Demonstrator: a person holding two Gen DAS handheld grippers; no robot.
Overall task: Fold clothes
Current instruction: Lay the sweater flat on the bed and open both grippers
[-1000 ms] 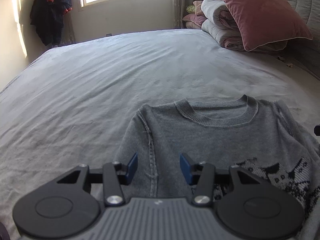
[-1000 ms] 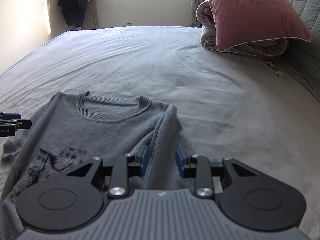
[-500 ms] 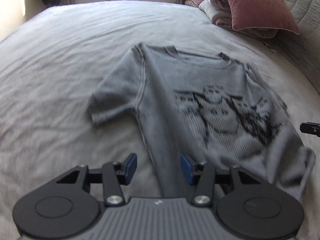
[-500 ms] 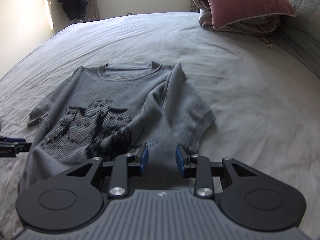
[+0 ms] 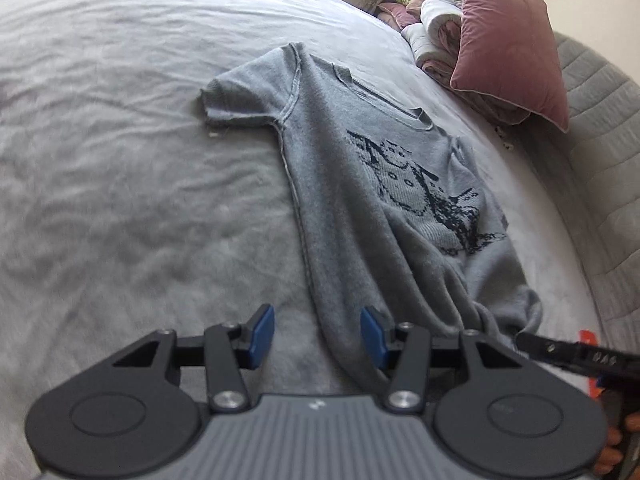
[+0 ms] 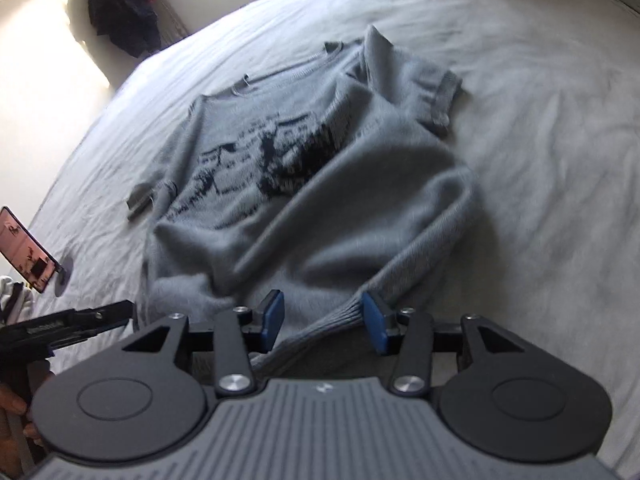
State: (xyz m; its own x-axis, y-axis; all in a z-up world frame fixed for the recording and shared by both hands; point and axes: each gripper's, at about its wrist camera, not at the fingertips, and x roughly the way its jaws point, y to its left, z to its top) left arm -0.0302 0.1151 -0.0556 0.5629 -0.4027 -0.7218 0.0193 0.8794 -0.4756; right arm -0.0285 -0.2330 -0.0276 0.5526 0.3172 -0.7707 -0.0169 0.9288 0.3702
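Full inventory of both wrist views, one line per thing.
sweater: 1, grey with a dark knit pattern, spread out on the bed, hem end nearest the tools
bed sheet: 1, light grey, under the sweater
pillow: 1, dusty pink, far end of bed
bedding pile: 1, white and pink, beside the pillow
dark jacket: 1, dark with red trim, hanging by the wall
phone on stand: 1, left edge of bed
left tool: 1, black, blue pads, open above the hem's left corner
right tool: 1, black, blue pads, just been opening, ribbed hem between the pads
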